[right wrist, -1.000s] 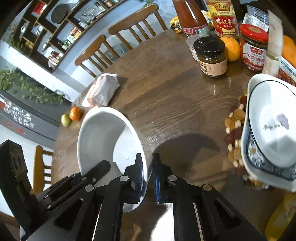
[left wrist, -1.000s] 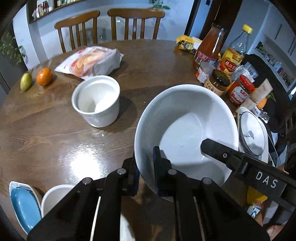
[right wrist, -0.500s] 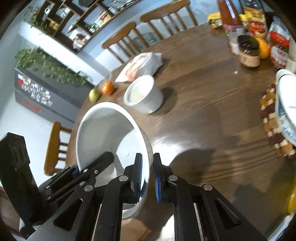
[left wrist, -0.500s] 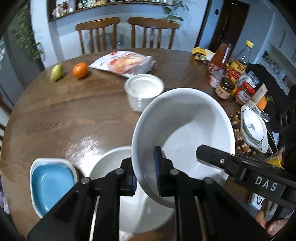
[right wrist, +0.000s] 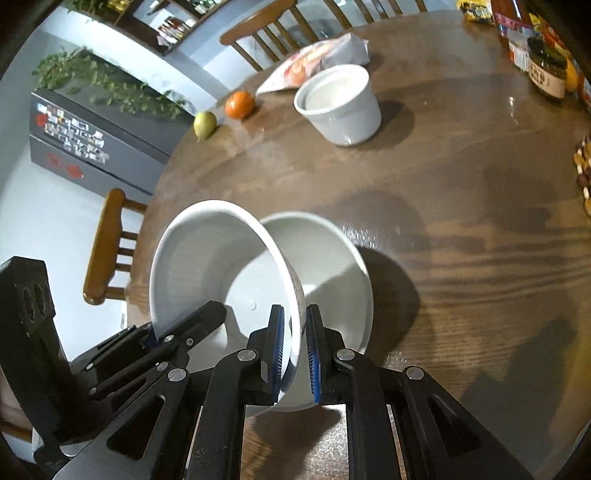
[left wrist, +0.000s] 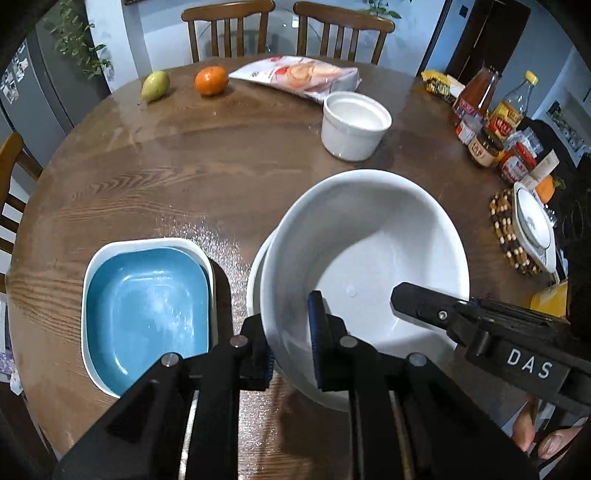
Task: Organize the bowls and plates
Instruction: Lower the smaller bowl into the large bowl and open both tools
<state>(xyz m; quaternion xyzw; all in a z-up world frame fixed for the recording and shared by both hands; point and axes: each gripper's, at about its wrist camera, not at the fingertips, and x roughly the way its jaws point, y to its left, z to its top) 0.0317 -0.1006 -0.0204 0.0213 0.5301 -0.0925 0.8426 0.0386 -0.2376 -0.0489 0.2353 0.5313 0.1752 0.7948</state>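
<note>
Both grippers hold one large white bowl (left wrist: 365, 251) by its rim, tilted above a second white bowl (right wrist: 332, 258) that rests on the round wooden table (left wrist: 184, 170). My left gripper (left wrist: 291, 336) is shut on the near left rim. My right gripper (right wrist: 295, 343) is shut on the opposite rim; its black body also shows in the left wrist view (left wrist: 480, 332). A blue square dish (left wrist: 147, 314) sits nested in a white square dish (left wrist: 92, 266) to the left. A small deep white bowl (left wrist: 352, 125) stands further back.
A pear (left wrist: 155, 85), an orange (left wrist: 210, 79) and a snack bag (left wrist: 295, 75) lie at the far side. Bottles and jars (left wrist: 484, 129) crowd the right edge, beside a lidded dish on a beaded mat (left wrist: 528, 225). Wooden chairs (left wrist: 229, 29) ring the table.
Both grippers have carried the large white bowl back toward the near edge, over the second white bowl. The blue dish has come fully into view at the left.
</note>
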